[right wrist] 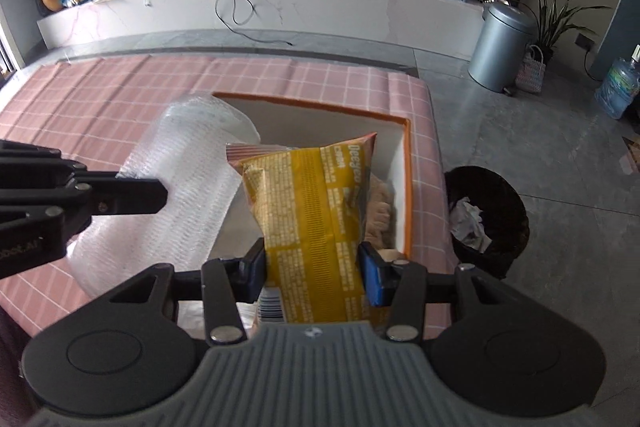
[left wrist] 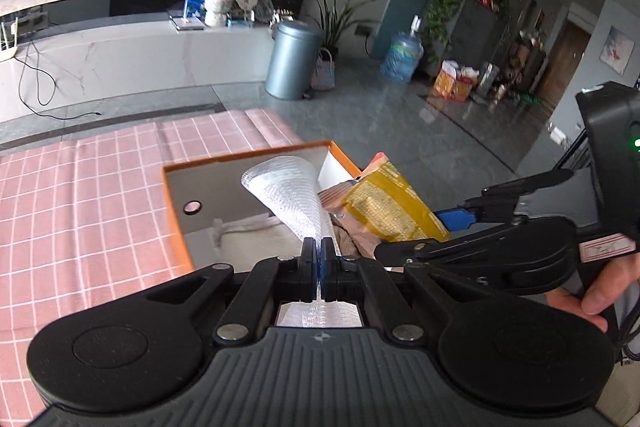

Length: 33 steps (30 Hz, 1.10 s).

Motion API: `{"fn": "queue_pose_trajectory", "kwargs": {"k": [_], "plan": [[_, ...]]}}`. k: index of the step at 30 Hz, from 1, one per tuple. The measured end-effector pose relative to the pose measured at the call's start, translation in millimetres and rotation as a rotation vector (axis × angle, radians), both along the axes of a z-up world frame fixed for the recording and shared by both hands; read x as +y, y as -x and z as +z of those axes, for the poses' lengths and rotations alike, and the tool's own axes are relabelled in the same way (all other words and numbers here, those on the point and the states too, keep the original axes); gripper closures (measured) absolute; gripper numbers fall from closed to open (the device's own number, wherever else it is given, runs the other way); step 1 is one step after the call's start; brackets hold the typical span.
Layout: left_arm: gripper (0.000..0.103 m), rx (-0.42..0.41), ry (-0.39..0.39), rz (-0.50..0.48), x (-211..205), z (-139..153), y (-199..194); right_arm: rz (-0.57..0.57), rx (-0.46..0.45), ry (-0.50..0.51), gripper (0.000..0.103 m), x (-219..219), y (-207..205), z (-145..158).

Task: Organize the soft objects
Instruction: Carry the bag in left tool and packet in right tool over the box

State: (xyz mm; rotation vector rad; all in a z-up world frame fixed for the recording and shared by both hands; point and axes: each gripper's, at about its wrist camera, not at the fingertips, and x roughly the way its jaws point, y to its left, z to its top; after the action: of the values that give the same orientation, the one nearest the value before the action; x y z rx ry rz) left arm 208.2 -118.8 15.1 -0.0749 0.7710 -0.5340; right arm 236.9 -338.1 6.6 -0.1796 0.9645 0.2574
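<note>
**Both tongs loaded over the orange box**

Nearest to me, my left tongs (left wrist: 319,247) are pinched almost flat on a sheet of bubble wrap (left wrist: 290,193). The wrap fans out ahead of the jaws in a limp, translucent cone and hangs over the open box. It looks nearly weightless and floppy, so I judge it will drape and fold wherever it lands; a grip on one edge, as now, seems enough, though a thin, slick film could slide out of a loose pinch.

My right tongs (right wrist: 312,273) are closed to a medium width around the lower part of a yellow snack bag (right wrist: 310,203), one blue pad on each side, with the barcode end toward me. The bag stands upright and tilts slightly over the box. It looks puffy and light, with a crinkly, slippery foil skin and probably fragile contents, so I would hold it across the body without squeezing hard.

Just beyond both tongs sits the orange-rimmed cardboard box (right wrist: 407,187), open at the top, on a tabletop covered with a pink checked cloth (right wrist: 100,99). Inside it I can see a tan plush item (right wrist: 380,211) against the right wall, and pale fabric (left wrist: 256,239) on the box floor in the left view.

Further off, on the floor to the right of the tabletop, stands a black wastebasket (right wrist: 486,223) holding crumpled paper.
</note>
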Motion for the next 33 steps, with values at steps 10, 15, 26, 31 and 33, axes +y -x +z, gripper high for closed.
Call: {"fn": "queue_pose_trajectory", "kwargs": {"k": [10, 15, 26, 31, 33], "plan": [[0.102, 0.032, -0.056, -0.023, -23, -20, -14, 0.068, -0.009, 0.082, 0.056, 5, -13, -28], [0.102, 0.038, -0.064, -0.011, -20, -25, -16, 0.079, -0.016, 0.097, 0.056, 9, -14, -33], [0.102, 0.039, -0.067, -0.005, -17, -22, -15, 0.028, 0.081, 0.051, 0.055, 13, -22, -52], [0.102, 0.043, -0.07, -0.013, -21, -23, -14, -0.008, 0.103, 0.027, 0.054, 8, -25, -59], [0.102, 0.041, -0.073, -0.015, -22, -23, -13, 0.003, 0.088, 0.047, 0.052, 11, -22, -56]]}}
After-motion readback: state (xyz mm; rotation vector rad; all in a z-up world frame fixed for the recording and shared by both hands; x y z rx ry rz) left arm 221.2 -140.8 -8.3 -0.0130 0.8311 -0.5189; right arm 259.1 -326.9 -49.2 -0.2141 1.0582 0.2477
